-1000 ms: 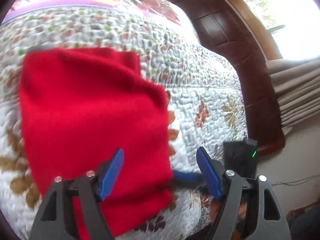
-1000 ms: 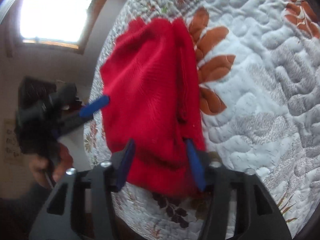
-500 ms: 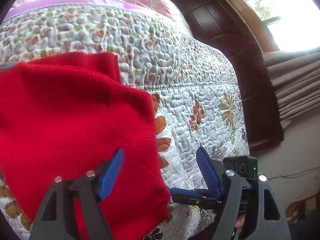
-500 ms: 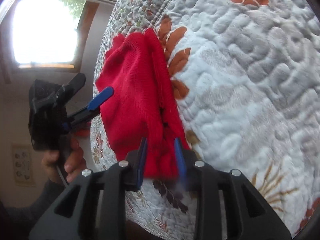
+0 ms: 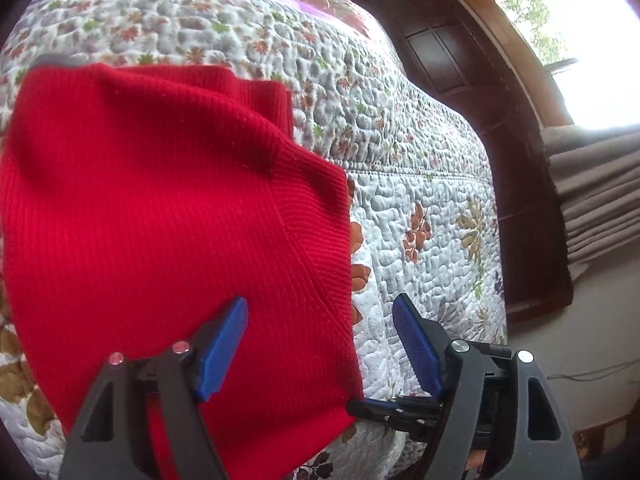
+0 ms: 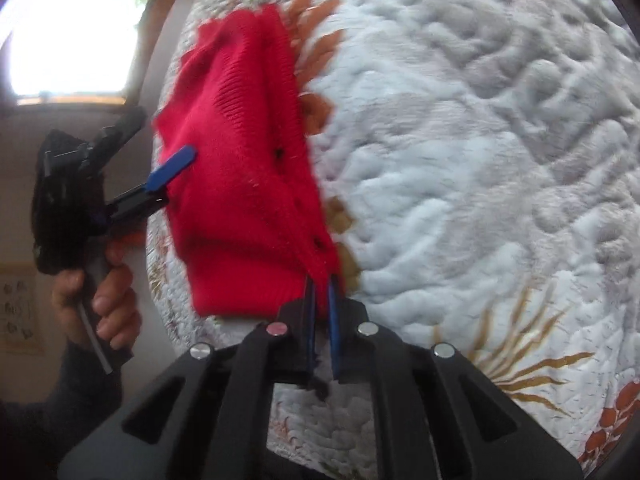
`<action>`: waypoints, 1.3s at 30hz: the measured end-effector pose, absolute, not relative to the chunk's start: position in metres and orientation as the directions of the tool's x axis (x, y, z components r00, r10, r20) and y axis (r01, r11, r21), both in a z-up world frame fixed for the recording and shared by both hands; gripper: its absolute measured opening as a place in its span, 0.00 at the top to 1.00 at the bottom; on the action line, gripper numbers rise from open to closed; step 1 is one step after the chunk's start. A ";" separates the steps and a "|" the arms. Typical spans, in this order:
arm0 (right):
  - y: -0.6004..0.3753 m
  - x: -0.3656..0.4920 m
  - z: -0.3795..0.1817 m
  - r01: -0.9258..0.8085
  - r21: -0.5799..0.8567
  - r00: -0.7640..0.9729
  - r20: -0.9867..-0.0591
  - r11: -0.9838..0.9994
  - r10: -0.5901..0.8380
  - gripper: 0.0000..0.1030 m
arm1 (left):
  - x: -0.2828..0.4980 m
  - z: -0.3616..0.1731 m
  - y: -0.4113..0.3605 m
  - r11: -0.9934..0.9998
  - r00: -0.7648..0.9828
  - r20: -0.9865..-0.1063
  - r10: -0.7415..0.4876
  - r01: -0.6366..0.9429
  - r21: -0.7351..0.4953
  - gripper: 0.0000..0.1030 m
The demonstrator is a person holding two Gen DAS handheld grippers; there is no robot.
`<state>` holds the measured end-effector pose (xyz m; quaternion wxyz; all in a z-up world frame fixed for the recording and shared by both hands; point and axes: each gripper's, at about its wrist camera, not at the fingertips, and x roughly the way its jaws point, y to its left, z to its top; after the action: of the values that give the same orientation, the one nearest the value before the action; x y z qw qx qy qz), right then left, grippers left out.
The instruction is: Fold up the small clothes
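Red knit (image 5: pixel 160 220) lies folded on the quilted bed (image 5: pixel 420 200), near its edge. Left hand-held gripper (image 5: pixel 320 344) hovers over the knit's near right corner, blue pads spread wide: left pad (image 5: pixel 222 344) above the cloth, right pad (image 5: pixel 416 348) over bare quilt. Nothing held. Right hand-held gripper (image 6: pixel 321 300) has its pads drawn narrow, pinching the knit's near corner hem. From the right wrist, the knit (image 6: pixel 248 168) looks bunched and rumpled, a hand (image 6: pixel 100 296) gripping the left tool's handle beyond it. Window (image 5: pixel 580 40) and curtain (image 5: pixel 592 192) far right.
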<state>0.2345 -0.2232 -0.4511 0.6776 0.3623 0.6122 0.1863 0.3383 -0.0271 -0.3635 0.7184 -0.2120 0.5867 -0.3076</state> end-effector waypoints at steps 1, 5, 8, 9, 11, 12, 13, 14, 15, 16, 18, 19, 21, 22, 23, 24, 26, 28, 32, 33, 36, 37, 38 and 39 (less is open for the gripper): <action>-0.219 0.238 -0.445 0.169 0.725 0.173 -0.689 0.668 0.704 0.86 | 0.335 -0.361 -0.022 0.718 0.130 -0.707 -0.695 0.188 -0.670 0.27; -0.212 0.268 -0.404 0.075 0.678 0.236 -0.725 0.731 0.648 0.51 | 0.318 -0.346 0.009 0.730 0.179 -0.708 -0.684 0.174 -0.661 0.26; -0.197 0.297 -0.385 0.002 0.623 0.259 -0.756 0.782 0.601 0.31 | 0.304 -0.343 0.037 0.763 0.214 -0.733 -0.645 0.147 -0.629 0.24; -0.189 0.304 -0.385 -0.020 0.603 0.255 -0.769 0.798 0.587 0.29 | 0.299 -0.344 0.048 0.777 0.222 -0.746 -0.628 0.131 -0.616 0.24; -0.173 0.316 -0.394 -0.073 0.553 0.213 -0.804 0.830 0.555 0.29 | 0.293 -0.348 0.061 0.796 0.215 -0.768 -0.603 0.100 -0.597 0.24; -0.165 0.318 -0.404 -0.088 0.539 0.188 -0.817 0.838 0.546 0.42 | 0.290 -0.352 0.068 0.809 0.204 -0.785 -0.585 0.080 -0.582 0.24; -0.168 0.318 -0.416 -0.101 0.506 0.158 -0.842 0.857 0.516 0.75 | 0.289 -0.354 0.073 0.817 0.197 -0.796 -0.573 0.064 -0.573 0.24; -0.170 0.318 -0.425 -0.096 0.486 0.147 -0.856 0.869 0.495 0.79 | 0.288 -0.356 0.077 0.822 0.193 -0.802 -0.566 0.055 -0.567 0.24; -0.177 0.319 -0.431 -0.069 0.508 0.148 -0.846 0.858 0.513 0.82 | 0.286 -0.357 0.083 0.827 0.188 -0.809 -0.557 0.042 -0.560 0.24; -0.187 0.320 -0.435 -0.023 0.548 0.150 -0.825 0.836 0.545 0.84 | 0.285 -0.359 0.089 0.828 0.185 -0.810 -0.556 0.032 -0.560 0.24; -0.198 0.319 -0.434 0.008 0.596 0.145 -0.795 0.803 0.589 0.82 | 0.282 -0.364 0.097 0.826 0.184 -0.810 -0.556 0.015 -0.564 0.24; -0.203 0.320 -0.430 0.021 0.633 0.138 -0.769 0.774 0.624 0.81 | 0.281 -0.367 0.104 0.825 0.184 -0.811 -0.556 0.002 -0.565 0.24; -0.211 0.326 -0.413 0.019 0.654 0.156 -0.749 0.756 0.644 0.76 | 0.278 -0.375 0.114 0.823 0.180 -0.811 -0.557 -0.015 -0.568 0.24; -0.215 0.334 -0.402 -0.002 0.635 0.189 -0.758 0.772 0.624 0.65 | 0.277 -0.379 0.119 0.818 0.178 -0.807 -0.562 -0.021 -0.575 0.24; -0.217 0.343 -0.394 -0.017 0.618 0.218 -0.765 0.786 0.606 0.59 | 0.274 -0.382 0.122 0.813 0.180 -0.802 -0.570 -0.020 -0.582 0.24; -0.220 0.351 -0.389 -0.025 0.609 0.239 -0.766 0.793 0.596 0.52 | 0.272 -0.384 0.123 0.810 0.180 -0.799 -0.574 -0.017 -0.586 0.24; -0.219 0.373 -0.389 -0.037 0.598 0.264 -0.767 0.801 0.585 0.47 | 0.268 -0.392 0.123 0.795 0.161 -0.785 -0.598 -0.005 -0.606 0.24; -0.209 0.394 -0.396 -0.062 0.581 0.259 -0.776 0.811 0.576 0.47 | 0.267 -0.396 0.116 0.793 0.134 -0.784 -0.606 0.020 -0.609 0.24; -0.198 0.408 -0.421 -0.049 0.596 0.232 -0.774 0.802 0.589 0.95 | 0.268 -0.398 0.097 0.784 0.094 -0.779 -0.620 0.082 -0.615 0.24; -0.204 0.407 -0.425 -0.037 0.584 0.241 -0.783 0.811 0.574 0.95 | 0.269 -0.398 0.094 0.777 0.086 -0.772 -0.629 0.079 -0.624 0.24; -0.220 0.405 -0.434 0.005 0.605 0.250 -0.772 0.796 0.585 0.95 | 0.271 -0.404 0.089 0.761 0.067 -0.758 -0.648 0.071 -0.644 0.24; -0.221 0.404 -0.436 0.013 0.618 0.248 -0.764 0.786 0.596 0.95 | 0.272 -0.406 0.087 0.757 0.061 -0.754 -0.654 0.071 -0.650 0.24; -0.219 0.404 -0.437 0.014 0.620 0.248 -0.762 0.784 0.598 0.95 | 0.274 -0.408 0.087 0.747 0.055 -0.745 -0.664 0.067 -0.661 0.24; -0.219 0.402 -0.437 0.010 0.623 0.250 -0.759 0.782 0.601 0.94 | 0.276 -0.410 0.088 0.739 0.052 -0.738 -0.673 0.061 -0.670 0.24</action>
<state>0.4023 -0.2186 -0.4367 0.7452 0.2637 0.5796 0.1981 0.2757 0.0876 -0.4100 0.6840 -0.2415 0.6340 -0.2683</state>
